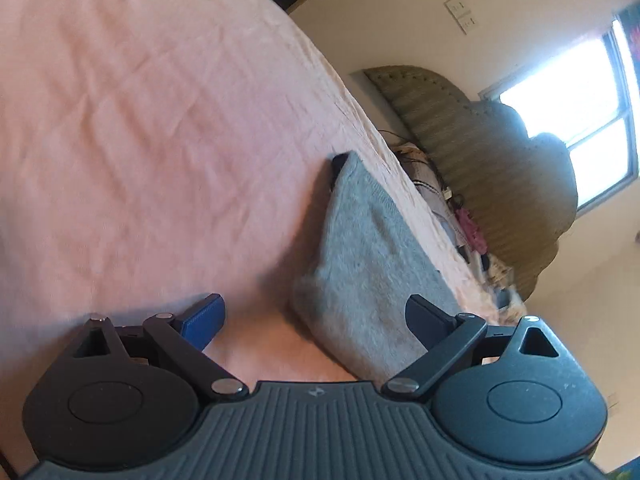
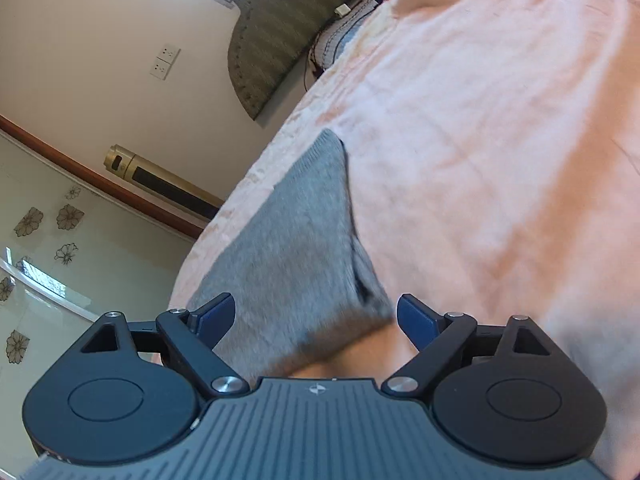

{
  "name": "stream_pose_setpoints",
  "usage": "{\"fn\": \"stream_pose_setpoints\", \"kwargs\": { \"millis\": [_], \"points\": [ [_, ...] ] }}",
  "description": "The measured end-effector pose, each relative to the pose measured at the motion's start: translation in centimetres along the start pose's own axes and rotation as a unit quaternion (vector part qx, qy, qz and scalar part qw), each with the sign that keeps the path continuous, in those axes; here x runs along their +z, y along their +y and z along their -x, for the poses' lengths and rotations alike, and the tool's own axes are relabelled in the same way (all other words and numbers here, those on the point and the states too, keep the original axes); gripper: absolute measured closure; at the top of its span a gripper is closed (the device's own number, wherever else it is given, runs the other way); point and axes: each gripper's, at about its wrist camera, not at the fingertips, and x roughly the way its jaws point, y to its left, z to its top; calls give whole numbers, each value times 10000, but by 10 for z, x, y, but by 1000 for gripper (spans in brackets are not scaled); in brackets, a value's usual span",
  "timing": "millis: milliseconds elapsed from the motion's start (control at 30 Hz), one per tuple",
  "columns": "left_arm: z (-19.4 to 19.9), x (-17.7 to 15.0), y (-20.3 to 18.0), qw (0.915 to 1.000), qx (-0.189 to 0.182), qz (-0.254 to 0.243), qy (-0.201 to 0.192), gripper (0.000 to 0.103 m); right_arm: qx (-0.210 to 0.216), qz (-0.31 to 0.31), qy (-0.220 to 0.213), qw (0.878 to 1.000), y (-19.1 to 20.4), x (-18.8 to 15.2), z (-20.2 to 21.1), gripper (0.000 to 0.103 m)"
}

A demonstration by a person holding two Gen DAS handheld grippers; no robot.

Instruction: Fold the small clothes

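Observation:
A small grey knitted garment [image 1: 372, 264] lies folded on the pink bed sheet [image 1: 140, 140]. In the left wrist view my left gripper [image 1: 316, 316] is open, its near end lying between the two fingers. A dark object [image 1: 339, 162] shows at its far corner; I cannot tell what it is. In the right wrist view the same garment [image 2: 296, 248] lies near the bed's edge on the sheet [image 2: 500, 140]. My right gripper [image 2: 316, 316] is open, with the garment's near end between its fingers. Both views are tilted.
A padded green headboard [image 1: 480, 152] stands against the wall, with cables and small items [image 1: 460, 208] by the pillow end. A window [image 1: 580, 120] is at the right. In the right wrist view a gold cylinder [image 2: 160, 180] and the headboard [image 2: 272, 40] stand beyond the bed's edge.

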Motion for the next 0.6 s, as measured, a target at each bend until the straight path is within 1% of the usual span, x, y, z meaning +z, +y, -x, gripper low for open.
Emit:
{"fn": "stream_pose_setpoints", "kwargs": {
  "millis": [33,67,100,133,167,200,233,267,300,333,367,400,433,500,600],
  "points": [
    [1,-6,0,9999,-101,57,-115,3,-76,171,2,9998,5,-6,-2,15],
    [-3,-8,-3,9998,-145,83,-130,0,-189,305,-6,9994,11,-9,-7,13],
    [-9,-7,-7,9996,-218,139,-102,0,-245,363,-30,9990,17,-9,-13,12],
    [-19,-5,-9,9990,-383,207,-28,0,-167,324,-18,9993,20,-7,-23,12],
    [-28,-4,-14,9989,-433,172,-20,0,-53,215,5,9998,22,-3,-34,12],
    [-36,-3,-19,9995,-309,78,-72,1,-29,114,-26,9999,22,0,-45,15],
    [-44,-2,-26,9998,-179,-59,-81,1,-85,60,-170,9998,23,4,-55,18],
    [-51,-2,-32,9997,-41,-228,-82,7,-171,53,-268,9995,24,6,-63,31],
    [-56,-2,-36,9994,120,-320,-65,38,-295,-24,-275,9992,24,9,-72,62],
    [-63,-2,-38,9989,298,-367,79,64,-371,-113,-170,9991,22,10,-81,80],
    [-71,-2,-36,9975,466,-336,410,98,-407,-143,-108,9990,20,10,-87,90],
    [-74,-3,-32,9974,480,-266,457,98,-385,-90,-166,9991,19,7,-89,91],
    [-71,-2,-33,9973,509,-318,416,98,-399,-3,-194,9990,20,5,-88,91],
    [-64,-1,-39,9967,538,-522,325,98,-356,-46,-229,9991,23,4,-82,91],
    [-39,0,-49,9969,350,-689,153,99,-101,-1,-381,9992,32,3,-61,91]
  ]
}}
